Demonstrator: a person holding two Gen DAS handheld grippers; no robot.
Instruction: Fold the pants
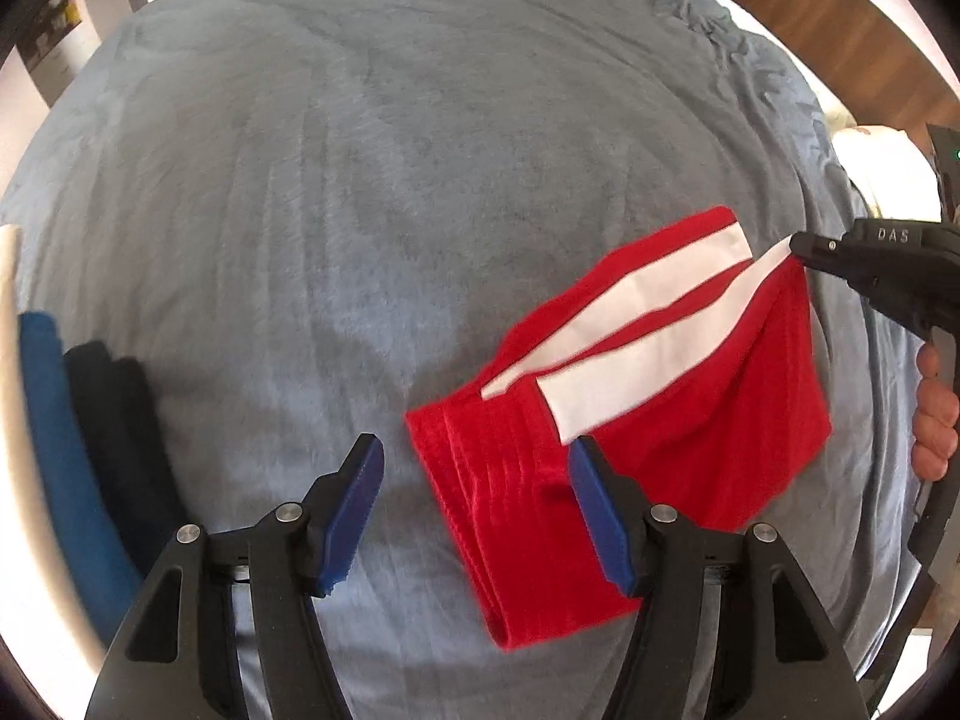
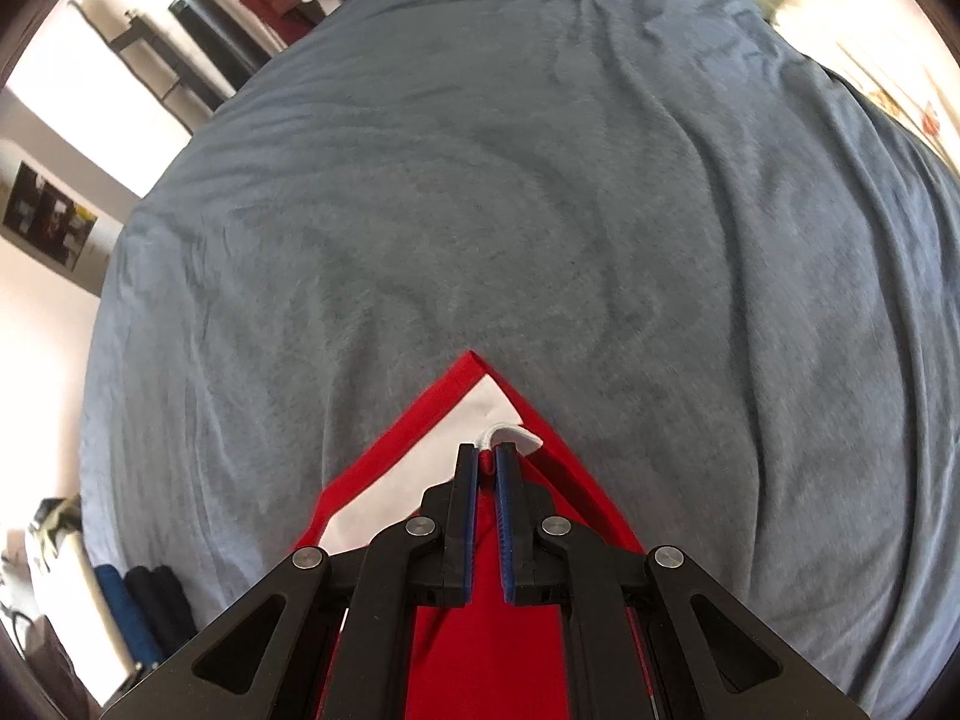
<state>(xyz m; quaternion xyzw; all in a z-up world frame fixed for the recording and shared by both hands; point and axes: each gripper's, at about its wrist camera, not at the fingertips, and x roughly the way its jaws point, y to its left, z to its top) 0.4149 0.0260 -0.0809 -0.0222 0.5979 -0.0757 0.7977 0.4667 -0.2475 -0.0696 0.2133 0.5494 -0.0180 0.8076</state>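
Red pants (image 1: 516,498) with white side stripes lie partly folded on a grey-blue bedspread (image 1: 372,192). My left gripper (image 1: 474,468) hangs open just above the waistband end, its blue pads apart; the right pad overlaps the cloth but nothing is pinched. At the right edge of the left wrist view my right gripper (image 1: 801,249) is shut on the pants' far corner, lifting it off the bed. In the right wrist view the right gripper (image 2: 487,450) pinches a white bit of the pants (image 2: 444,420), whose red corner juts out ahead of it.
Folded blue (image 1: 51,420) and black garments (image 1: 120,432) are stacked at the bed's left edge. A white pillow (image 1: 882,174) lies at the right. A person's hand (image 1: 936,420) holds the right gripper's handle. Dark furniture (image 2: 204,36) stands beyond the bed.
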